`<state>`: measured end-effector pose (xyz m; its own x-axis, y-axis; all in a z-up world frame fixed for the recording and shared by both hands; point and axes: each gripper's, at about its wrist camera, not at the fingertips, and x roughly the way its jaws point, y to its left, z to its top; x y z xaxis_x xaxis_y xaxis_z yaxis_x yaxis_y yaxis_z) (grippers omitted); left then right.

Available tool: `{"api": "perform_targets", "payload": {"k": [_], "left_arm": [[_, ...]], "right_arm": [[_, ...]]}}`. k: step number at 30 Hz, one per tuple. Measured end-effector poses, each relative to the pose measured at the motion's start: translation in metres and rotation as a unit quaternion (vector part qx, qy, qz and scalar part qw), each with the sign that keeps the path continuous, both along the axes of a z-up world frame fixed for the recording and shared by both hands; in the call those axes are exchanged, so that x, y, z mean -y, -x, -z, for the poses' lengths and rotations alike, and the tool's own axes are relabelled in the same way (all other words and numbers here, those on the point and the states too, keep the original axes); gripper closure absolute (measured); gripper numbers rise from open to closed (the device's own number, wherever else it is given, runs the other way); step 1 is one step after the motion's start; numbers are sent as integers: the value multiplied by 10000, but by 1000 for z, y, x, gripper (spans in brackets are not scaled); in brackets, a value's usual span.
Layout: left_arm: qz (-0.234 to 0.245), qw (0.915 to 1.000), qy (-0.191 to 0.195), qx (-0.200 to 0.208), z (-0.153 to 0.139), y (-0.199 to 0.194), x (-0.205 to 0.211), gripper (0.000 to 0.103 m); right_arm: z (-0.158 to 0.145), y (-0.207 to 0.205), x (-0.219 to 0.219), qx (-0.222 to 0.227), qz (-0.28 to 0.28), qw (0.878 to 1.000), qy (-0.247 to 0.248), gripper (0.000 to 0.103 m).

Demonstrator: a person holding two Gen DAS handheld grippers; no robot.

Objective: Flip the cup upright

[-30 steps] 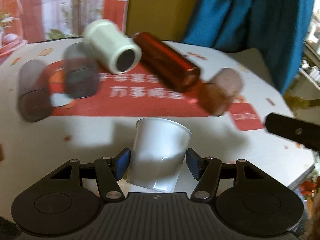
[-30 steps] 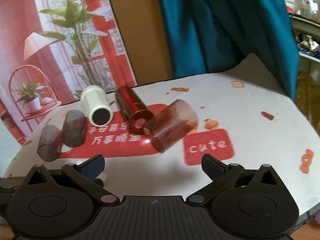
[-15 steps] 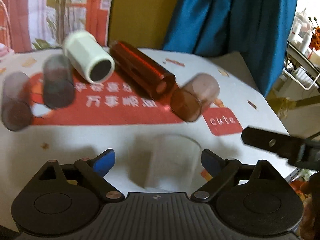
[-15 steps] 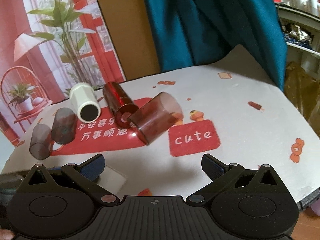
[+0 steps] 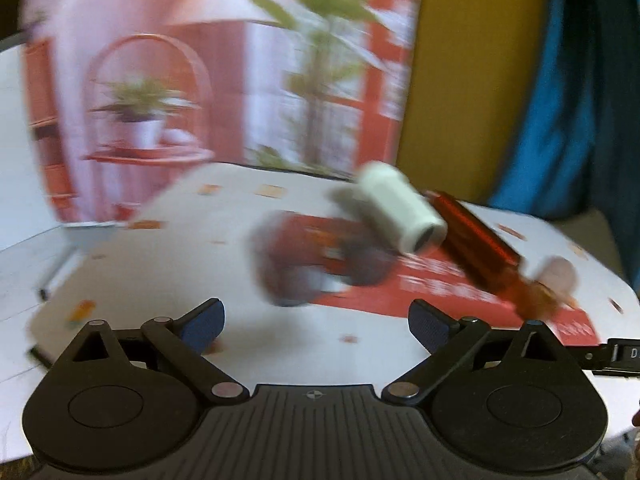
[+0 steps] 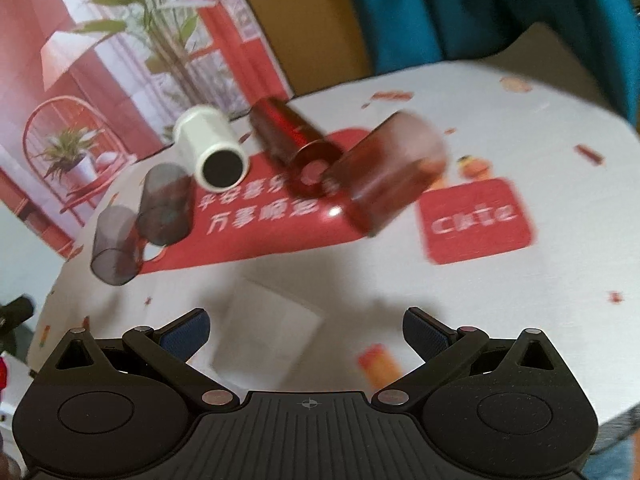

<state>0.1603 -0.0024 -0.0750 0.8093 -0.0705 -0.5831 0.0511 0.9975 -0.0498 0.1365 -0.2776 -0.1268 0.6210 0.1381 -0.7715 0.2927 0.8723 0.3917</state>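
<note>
A white paper cup stands on the table just ahead of my right gripper, which is open and empty. My left gripper is open and empty; the paper cup is out of its view. Several cups lie on their sides on the red mat: a white one, a dark red tube, a brown translucent one and two grey translucent ones. The left wrist view is blurred.
The round table has a white cloth with a red mat and a red "cute" patch. A poster, a yellow wall and a blue curtain stand behind. The right gripper's tip shows at the right edge of the left wrist view.
My left gripper has let go of the white paper cup, opened and swung away to the left. The cup now stands in front of my right gripper, which moved closer to the table.
</note>
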Motion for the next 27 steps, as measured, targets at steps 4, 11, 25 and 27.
{"api": "perform_targets", "payload": {"k": [4,11,25,27], "left_arm": [[-598,9980,177,32,0,7,-35,0],[-1084,9927,489,-205,17,-2,-68,0],[-891,9887,1121,-443,49,-2,-78,0],[-804,9894,1127,-445,51,0,-76,0]], "right_arm": [[8,-28,-13,-279,-104,9992,-256,6],[21,-52,-19,-707,288,9959,-481,12],[20,-8,-36,-152,72,9992,373,46],[18,-3,-41,-26,-100,9981,613,46]]}}
